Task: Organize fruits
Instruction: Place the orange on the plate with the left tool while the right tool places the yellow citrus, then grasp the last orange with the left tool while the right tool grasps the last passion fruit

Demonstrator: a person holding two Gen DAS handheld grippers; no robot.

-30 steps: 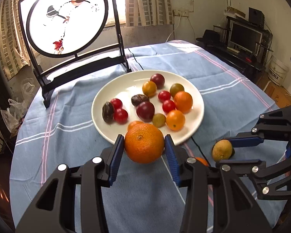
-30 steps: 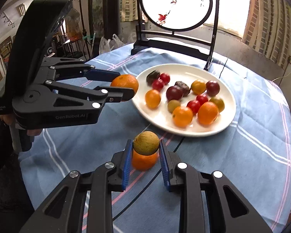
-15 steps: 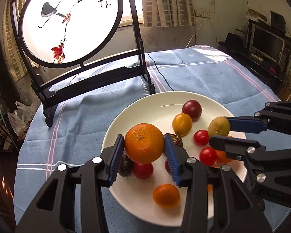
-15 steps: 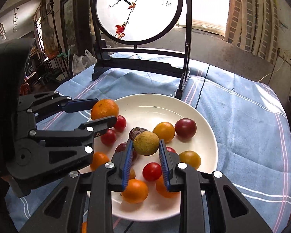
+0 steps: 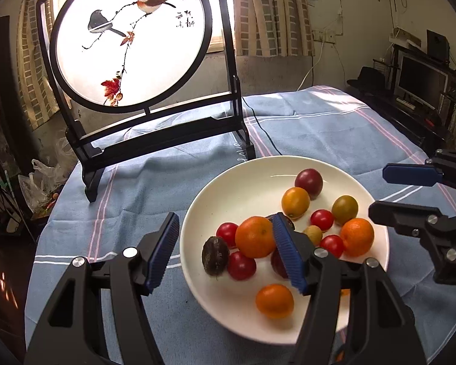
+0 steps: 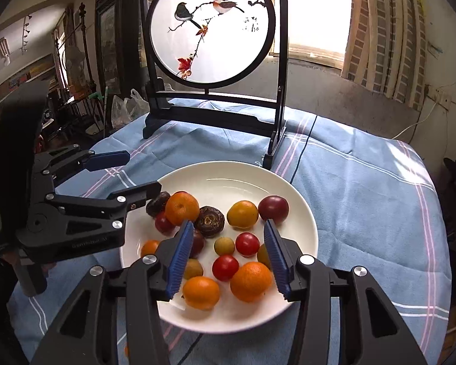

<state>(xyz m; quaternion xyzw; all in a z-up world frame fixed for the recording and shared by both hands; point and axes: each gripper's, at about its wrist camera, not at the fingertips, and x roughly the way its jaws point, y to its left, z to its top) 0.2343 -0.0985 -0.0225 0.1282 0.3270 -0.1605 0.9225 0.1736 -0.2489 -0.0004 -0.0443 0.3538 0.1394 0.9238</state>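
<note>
Both our claws, left claw (image 5: 225, 251) and right claw (image 6: 228, 257), hang spread apart and empty over the plate (image 6: 301, 213), where the big orange (image 5: 255, 237) just ahead looks firm but roll-prone, so we'd pinch its widest middle.

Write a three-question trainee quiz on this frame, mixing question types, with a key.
1. True or false: the left gripper is clamped on the large orange.
2. Multiple choice: the fruit lies on A) a wicker basket, B) a white plate, C) bare cloth.
3. Short answer: what stands on the blue tablecloth behind the plate?

Key:
1. False; both the left and right gripper are open, and the orange sits on the plate among the other fruit.
2. B.
3. A round bird painting screen in a black stand.
</note>
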